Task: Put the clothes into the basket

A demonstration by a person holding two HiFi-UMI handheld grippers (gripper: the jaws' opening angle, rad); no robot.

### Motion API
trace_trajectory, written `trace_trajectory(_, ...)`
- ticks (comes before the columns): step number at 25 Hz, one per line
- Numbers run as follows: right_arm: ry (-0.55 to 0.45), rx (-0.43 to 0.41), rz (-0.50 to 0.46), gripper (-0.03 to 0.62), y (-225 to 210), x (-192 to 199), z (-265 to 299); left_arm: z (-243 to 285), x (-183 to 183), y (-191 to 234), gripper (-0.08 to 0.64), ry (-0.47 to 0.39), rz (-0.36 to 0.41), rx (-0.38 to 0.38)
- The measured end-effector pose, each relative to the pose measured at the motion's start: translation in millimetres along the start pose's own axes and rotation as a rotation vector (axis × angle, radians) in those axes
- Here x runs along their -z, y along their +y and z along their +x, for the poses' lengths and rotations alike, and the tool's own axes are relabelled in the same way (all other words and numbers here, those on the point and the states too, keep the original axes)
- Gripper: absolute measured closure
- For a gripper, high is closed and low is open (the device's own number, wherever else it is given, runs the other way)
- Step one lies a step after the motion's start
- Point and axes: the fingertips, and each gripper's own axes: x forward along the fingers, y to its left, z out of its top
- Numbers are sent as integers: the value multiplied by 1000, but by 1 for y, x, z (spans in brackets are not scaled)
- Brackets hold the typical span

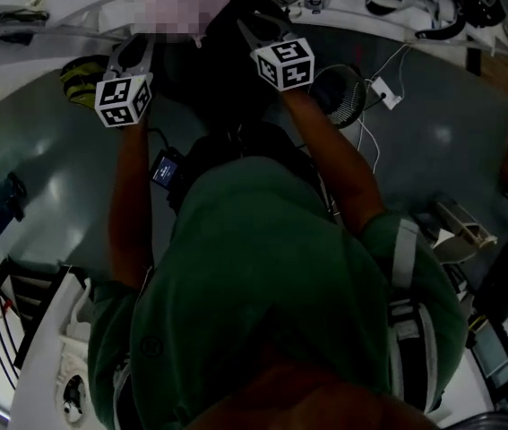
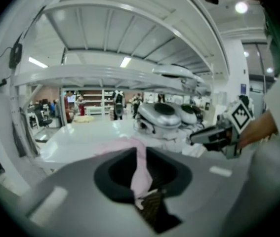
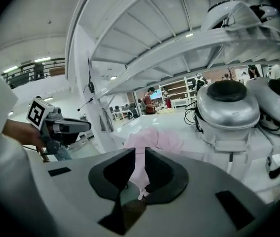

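Pink soft cloth garment (image 2: 140,169) is held off the floor at two points, up in front of the person and beside a glossy white table (image 2: 80,137); it is not in any basket yet. The left gripper (image 2: 139,151) has its jaws nearly together, pinching a narrow fold of the pink cloth; the right gripper (image 3: 140,152) pinches another fold the same way, with the rest of the garment bunched just beyond its tips. Whether that bunch rests on the table edge or hangs free I cannot tell.

Both holds look thin, a fold rather than a handful; my guess is that if the two grippers draw apart the cloth will tighten and one fold may slide out, leaving the garment hanging from a single pinch or dropping it; a loose end could also catch on the grey-and-white domed machines (image 3: 228,107) close to the right gripper, or on the white cable (image 1: 388,74) trailing across the grey floor.

The two gripper views show the pinches themselves and each other's marker cubes; neither shows the floor. The head view shows what they miss: the person's green shirt (image 1: 262,276), both forearms, and a dark round mesh container (image 1: 339,92) on the floor by the right forearm, possibly the basket, though I cannot be sure; it does not show either grip.
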Motion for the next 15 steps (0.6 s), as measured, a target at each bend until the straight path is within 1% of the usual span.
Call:
trace_trajectory(3,22,-43,8,538,-1,2,15,0,0,6,502,16,-14,-41)
trace_trajectory(7,47,-59,-8,537,-3,3,37,11,8,17,502,18,-39,-53)
trace_trajectory(11,87,-92,3,537,16,15,62,6,20,39,502,52,-55,-68)
trace_trajectory(13,101,-99,-8,537,9,10,68,22,8,41,502,41,-69,-51)
trace_trajectory(15,113,-84,-43,537,-14,-1,70,54,-3,35,502,7,-100,-16)
